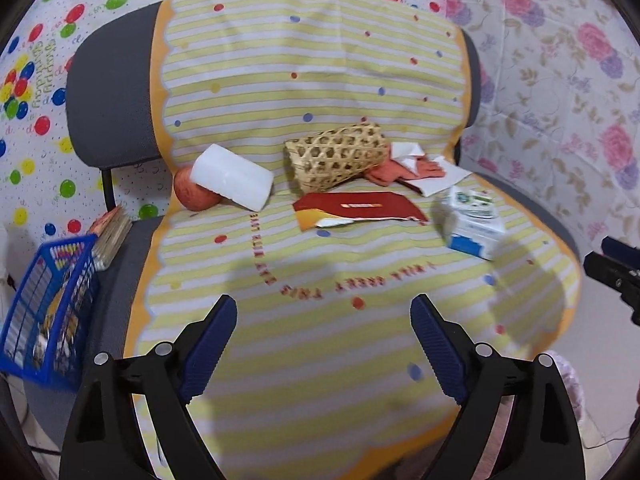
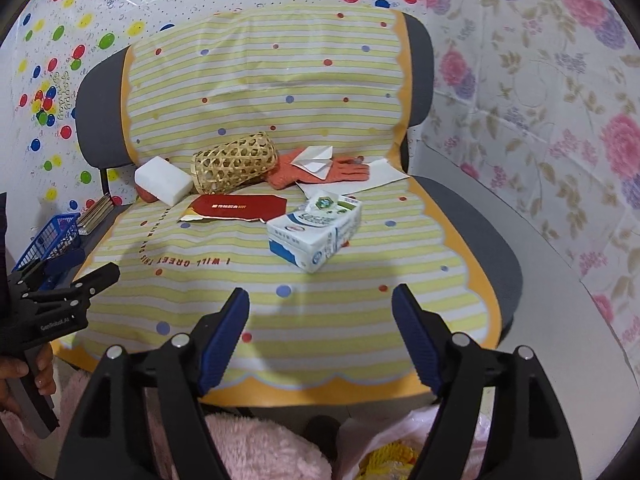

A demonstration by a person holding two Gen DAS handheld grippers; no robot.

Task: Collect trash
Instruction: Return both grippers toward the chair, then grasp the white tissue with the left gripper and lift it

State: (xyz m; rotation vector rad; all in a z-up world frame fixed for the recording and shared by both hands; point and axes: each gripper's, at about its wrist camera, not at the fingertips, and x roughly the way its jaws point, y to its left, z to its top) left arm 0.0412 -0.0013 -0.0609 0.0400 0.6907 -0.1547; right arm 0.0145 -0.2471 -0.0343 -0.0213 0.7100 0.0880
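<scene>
A chair seat under a yellow striped cloth (image 1: pixel 320 340) carries the litter. A crushed white-and-blue carton (image 2: pixel 316 232) lies right of centre, the same carton (image 1: pixel 474 220) showing in the left wrist view. Behind it lie a torn red envelope (image 2: pixel 240 208), white paper scraps (image 2: pixel 316 160) and a white sheet (image 2: pixel 360 184). My left gripper (image 1: pixel 322 312) hovers open over the seat's front, nothing between its fingers. My right gripper (image 2: pixel 320 300) is open too, just short of the carton, and empty.
A woven bamboo basket (image 2: pixel 236 162) lies on its side at the back, beside a white block (image 2: pixel 164 180), an apple (image 1: pixel 194 196) and an orange glove (image 2: pixel 344 170). A blue plastic basket (image 1: pixel 44 312) stands at the left. A pink fluffy cloth (image 2: pixel 260 448) lies below the seat's front edge.
</scene>
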